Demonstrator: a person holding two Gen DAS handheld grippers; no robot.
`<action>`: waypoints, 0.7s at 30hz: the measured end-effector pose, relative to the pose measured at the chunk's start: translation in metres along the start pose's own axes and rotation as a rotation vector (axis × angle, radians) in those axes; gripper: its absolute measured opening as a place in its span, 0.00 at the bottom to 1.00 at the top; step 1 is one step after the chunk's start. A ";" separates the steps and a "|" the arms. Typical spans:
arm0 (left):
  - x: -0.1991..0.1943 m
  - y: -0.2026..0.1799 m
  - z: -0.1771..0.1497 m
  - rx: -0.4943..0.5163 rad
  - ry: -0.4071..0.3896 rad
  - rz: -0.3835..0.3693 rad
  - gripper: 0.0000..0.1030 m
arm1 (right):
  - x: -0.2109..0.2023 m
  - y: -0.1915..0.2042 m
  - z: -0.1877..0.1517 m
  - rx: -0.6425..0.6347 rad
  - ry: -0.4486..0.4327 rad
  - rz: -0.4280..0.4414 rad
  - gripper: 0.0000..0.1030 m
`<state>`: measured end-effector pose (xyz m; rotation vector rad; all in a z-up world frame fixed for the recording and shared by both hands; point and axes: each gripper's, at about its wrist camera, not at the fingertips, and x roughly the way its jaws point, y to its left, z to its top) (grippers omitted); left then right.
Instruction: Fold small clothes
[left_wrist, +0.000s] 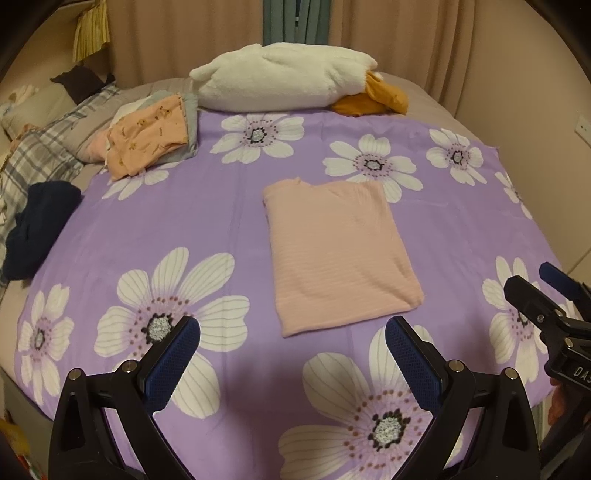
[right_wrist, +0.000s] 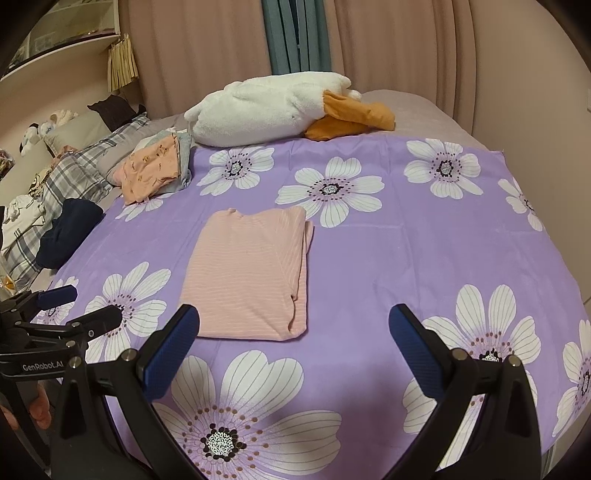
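A pink striped garment (left_wrist: 338, 251) (right_wrist: 251, 277) lies folded into a flat rectangle on the purple flowered sheet (left_wrist: 229, 229) (right_wrist: 406, 251). My left gripper (left_wrist: 291, 332) is open just short of the garment's near edge, holding nothing. My right gripper (right_wrist: 293, 321) is open too, near the garment's front right corner and empty. The right gripper (left_wrist: 546, 291) shows at the right edge of the left wrist view. In the right wrist view, the left gripper (right_wrist: 77, 306) appears at the left edge. A stack of folded clothes (left_wrist: 155, 140) (right_wrist: 155, 170), orange on top, sits at the sheet's far left corner.
A white plush pillow (left_wrist: 280, 77) (right_wrist: 266, 107) with an orange piece (left_wrist: 373, 98) (right_wrist: 351, 118) lies at the far edge of the bed. A dark navy garment (left_wrist: 37, 229) (right_wrist: 70, 232) and plaid bedding (left_wrist: 40, 155) (right_wrist: 74, 173) lie at the left. Curtains hang behind.
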<state>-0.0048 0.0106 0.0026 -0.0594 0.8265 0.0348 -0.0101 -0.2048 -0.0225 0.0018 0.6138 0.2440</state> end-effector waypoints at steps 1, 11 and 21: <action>0.000 0.000 0.000 0.002 0.001 -0.001 0.97 | 0.000 0.000 0.000 0.000 0.001 0.000 1.00; 0.000 -0.002 0.000 -0.003 0.004 -0.017 0.97 | 0.001 0.002 -0.003 0.008 0.002 -0.001 1.00; 0.001 -0.004 -0.001 0.006 0.005 -0.010 0.97 | 0.001 0.002 -0.004 0.010 0.005 0.001 1.00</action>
